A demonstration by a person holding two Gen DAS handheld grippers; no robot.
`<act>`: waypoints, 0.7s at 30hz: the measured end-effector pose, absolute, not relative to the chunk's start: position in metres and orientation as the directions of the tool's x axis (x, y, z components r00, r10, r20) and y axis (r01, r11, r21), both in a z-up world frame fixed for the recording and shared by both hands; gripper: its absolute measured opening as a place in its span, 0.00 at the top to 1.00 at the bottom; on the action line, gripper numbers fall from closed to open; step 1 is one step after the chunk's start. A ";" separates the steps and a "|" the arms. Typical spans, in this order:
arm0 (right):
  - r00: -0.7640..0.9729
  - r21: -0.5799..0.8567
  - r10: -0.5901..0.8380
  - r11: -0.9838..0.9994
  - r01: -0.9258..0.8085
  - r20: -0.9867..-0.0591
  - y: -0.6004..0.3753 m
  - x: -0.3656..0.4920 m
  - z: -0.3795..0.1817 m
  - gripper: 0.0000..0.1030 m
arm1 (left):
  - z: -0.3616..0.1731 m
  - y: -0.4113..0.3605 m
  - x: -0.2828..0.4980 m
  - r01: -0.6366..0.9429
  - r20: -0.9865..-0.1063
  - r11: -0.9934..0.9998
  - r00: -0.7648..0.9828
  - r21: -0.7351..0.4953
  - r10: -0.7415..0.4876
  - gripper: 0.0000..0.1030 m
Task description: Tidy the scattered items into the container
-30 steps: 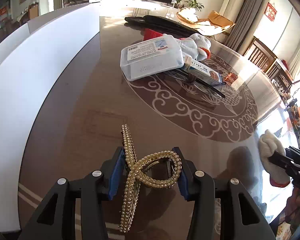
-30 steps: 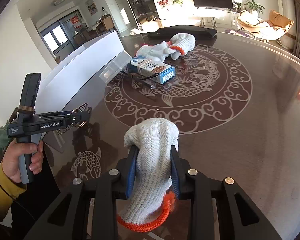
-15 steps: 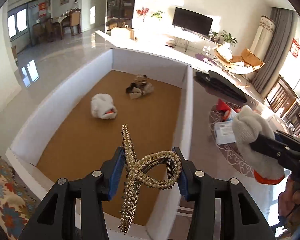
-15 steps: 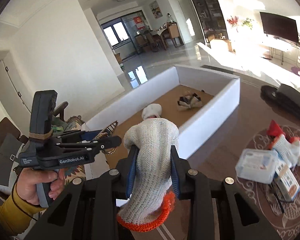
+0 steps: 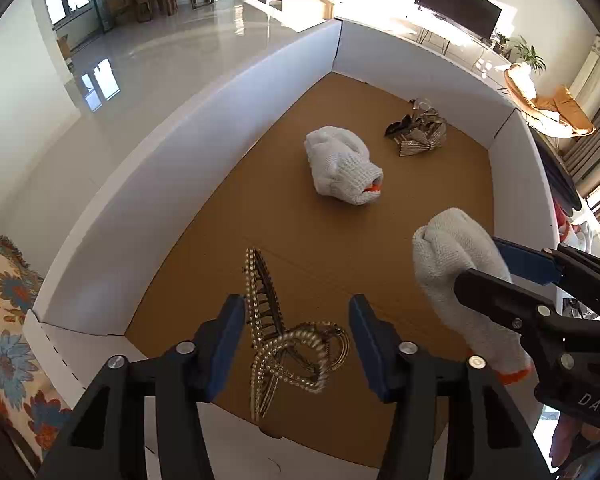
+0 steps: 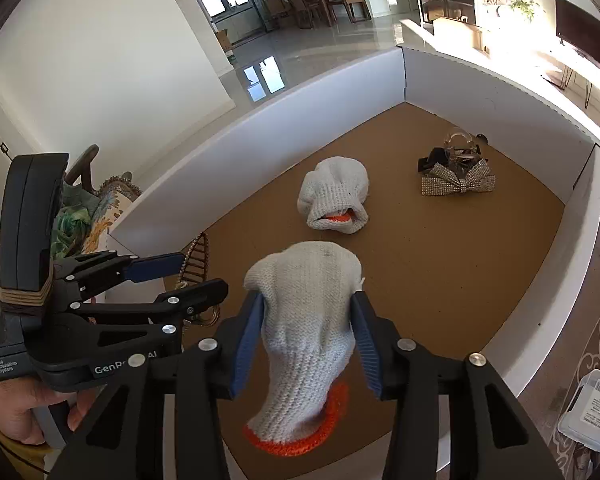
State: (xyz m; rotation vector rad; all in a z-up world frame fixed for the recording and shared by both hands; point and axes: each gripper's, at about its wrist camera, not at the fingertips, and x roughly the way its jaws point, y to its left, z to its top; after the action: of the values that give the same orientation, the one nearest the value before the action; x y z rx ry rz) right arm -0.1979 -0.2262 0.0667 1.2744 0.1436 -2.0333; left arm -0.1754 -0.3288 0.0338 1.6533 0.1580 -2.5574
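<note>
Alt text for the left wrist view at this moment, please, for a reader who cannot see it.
The left tool is open over a white-walled container, with a pearl hair claw loose between its blue pads. To the right, the right tool holds a white knit glove above the brown floor. Another glove and a sparkly bow clip already lie inside.

Both tools are the same build: matte black plastic frames with cut-out arms, round silver screws at the joints, and 2 fingers each lined with ribbed blue pads. The left gripper [image 5: 296, 336] shows white "GenRo…AI" lettering plus a small "Data Acquisition System" label on its side in the right wrist view, a tall black handle block, and tan bands wrapped around it. The left hand [image 6: 24, 404] is bare skin with a mustard-yellow sleeve cuff. The right gripper [image 6: 306, 338] has "DAS" printed in grey on its body.
</note>
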 end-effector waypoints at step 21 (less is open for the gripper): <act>-0.413 0.273 -0.560 -0.774 0.572 -0.718 -0.095 -0.157 0.110 0.46 | 0.102 -0.241 -0.116 0.099 -0.766 -0.993 -0.634 0.061 -0.110 0.17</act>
State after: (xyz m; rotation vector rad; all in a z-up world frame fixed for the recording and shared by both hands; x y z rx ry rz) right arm -0.1573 -0.0952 0.1103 1.1064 0.0187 -2.1919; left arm -0.1158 -0.2409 0.1020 1.2853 -0.0201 -2.7394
